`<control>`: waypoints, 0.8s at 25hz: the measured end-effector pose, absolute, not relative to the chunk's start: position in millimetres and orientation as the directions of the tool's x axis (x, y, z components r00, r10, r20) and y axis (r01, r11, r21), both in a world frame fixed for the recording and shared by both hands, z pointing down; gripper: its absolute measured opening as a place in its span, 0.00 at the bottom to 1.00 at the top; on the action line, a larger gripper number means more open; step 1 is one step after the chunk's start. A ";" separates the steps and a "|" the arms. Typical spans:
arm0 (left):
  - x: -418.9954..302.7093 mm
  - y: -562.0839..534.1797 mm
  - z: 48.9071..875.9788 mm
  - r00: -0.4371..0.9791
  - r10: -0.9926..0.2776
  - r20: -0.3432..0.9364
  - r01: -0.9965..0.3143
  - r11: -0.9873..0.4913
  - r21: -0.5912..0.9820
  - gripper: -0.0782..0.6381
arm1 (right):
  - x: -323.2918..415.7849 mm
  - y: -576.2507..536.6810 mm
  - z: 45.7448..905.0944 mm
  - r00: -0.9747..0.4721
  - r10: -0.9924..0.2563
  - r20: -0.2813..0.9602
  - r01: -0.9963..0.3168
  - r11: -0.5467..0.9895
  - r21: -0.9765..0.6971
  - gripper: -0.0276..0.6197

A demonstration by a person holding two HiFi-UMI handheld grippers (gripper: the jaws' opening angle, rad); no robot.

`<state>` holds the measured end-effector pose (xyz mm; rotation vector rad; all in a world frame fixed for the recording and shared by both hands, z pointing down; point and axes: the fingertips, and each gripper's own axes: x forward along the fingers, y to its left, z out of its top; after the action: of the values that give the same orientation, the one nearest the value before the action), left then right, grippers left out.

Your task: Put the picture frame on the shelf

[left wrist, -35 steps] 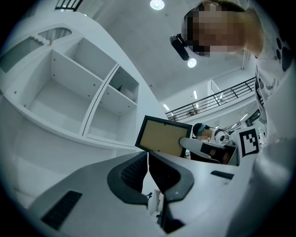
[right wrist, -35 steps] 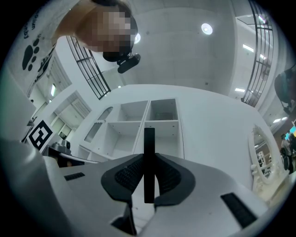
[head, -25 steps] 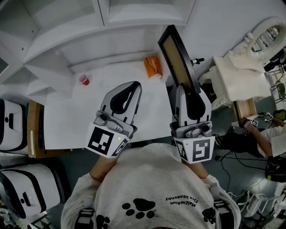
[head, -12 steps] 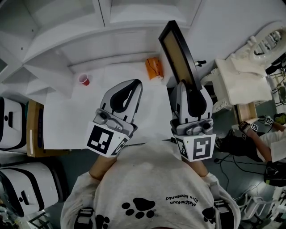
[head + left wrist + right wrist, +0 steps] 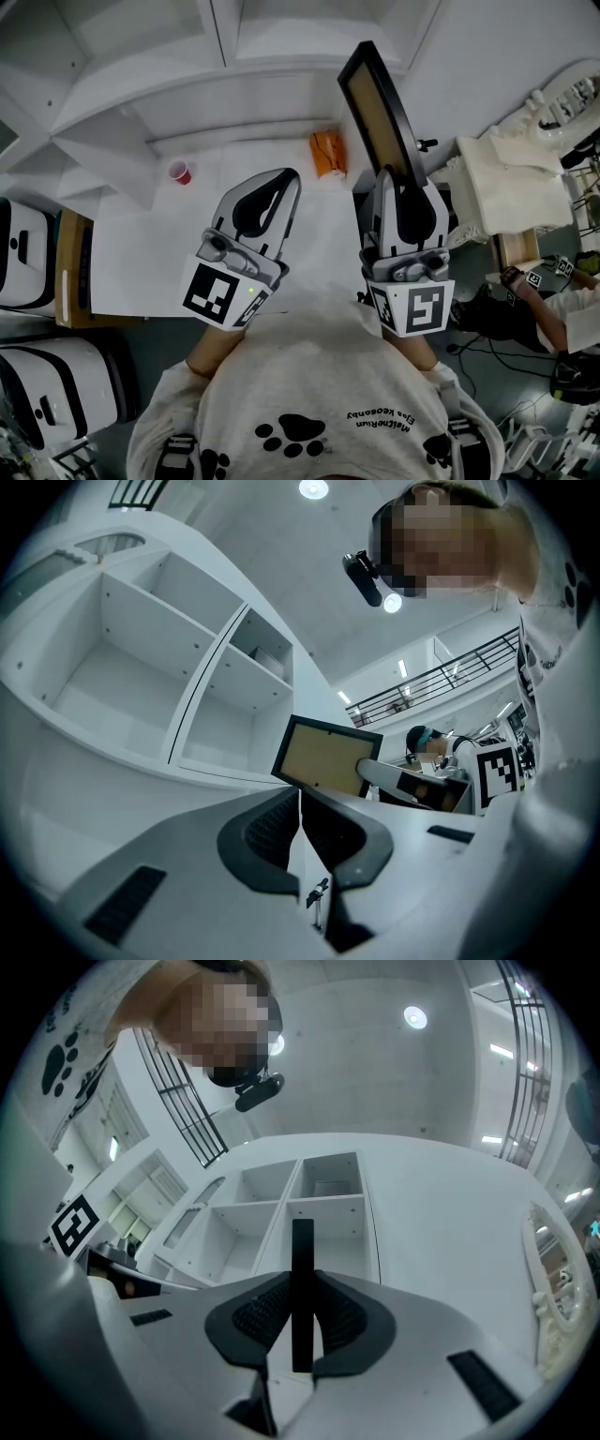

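right gripper (image 5: 392, 178) clamped on the lower edge of the black-rimmed picture frame with tan board face (image 5: 373, 103) – in the right gripper view (image 5: 302, 1321) the frame (image 5: 302, 1269) stands edge-on and upright between the ribbed pads, both pressing it. frame is in the air, slanting up and away over the far right corner of the white table top (image 5: 178, 253), not resting on anything.

left gripper (image 5: 281, 180) carries nothing; its own view (image 5: 300, 810) shows the jaws together with only a hairline slit. past its tips, the frame's tan face (image 5: 323, 757).

against a second ago – frame and right gripper sit a little higher in the head view, nearer the white compartment shelf unit (image 5: 281, 37); the frame's top corner now overlaps the shelf's lower front edge. grip unchanged. left gripper edged the same way, still closed. small red cup (image 5: 179, 172) and orange packet (image 5: 327, 153) lie on the table as before, untouched.
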<state>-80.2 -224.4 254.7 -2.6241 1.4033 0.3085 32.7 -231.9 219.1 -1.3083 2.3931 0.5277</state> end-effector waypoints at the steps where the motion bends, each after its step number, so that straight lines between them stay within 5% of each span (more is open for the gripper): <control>1: -80.5 -227.0 254.1 0.540 -0.803 -0.250 -0.834 -0.550 -0.035 0.15 | 32.5 -234.7 218.2 -0.506 -0.716 -0.481 -0.852 0.502 0.150 0.18; 20: -79.3 -267.9 253.8 0.540 -0.805 -0.246 -0.836 -0.547 -0.045 0.15 | 25.5 -281.5 202.9 -0.524 -0.688 -0.502 -0.841 0.512 0.175 0.18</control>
<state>-79.3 -267.9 253.8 -2.6157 1.4058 0.2941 25.5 -281.5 202.9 -1.2669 2.3882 0.5707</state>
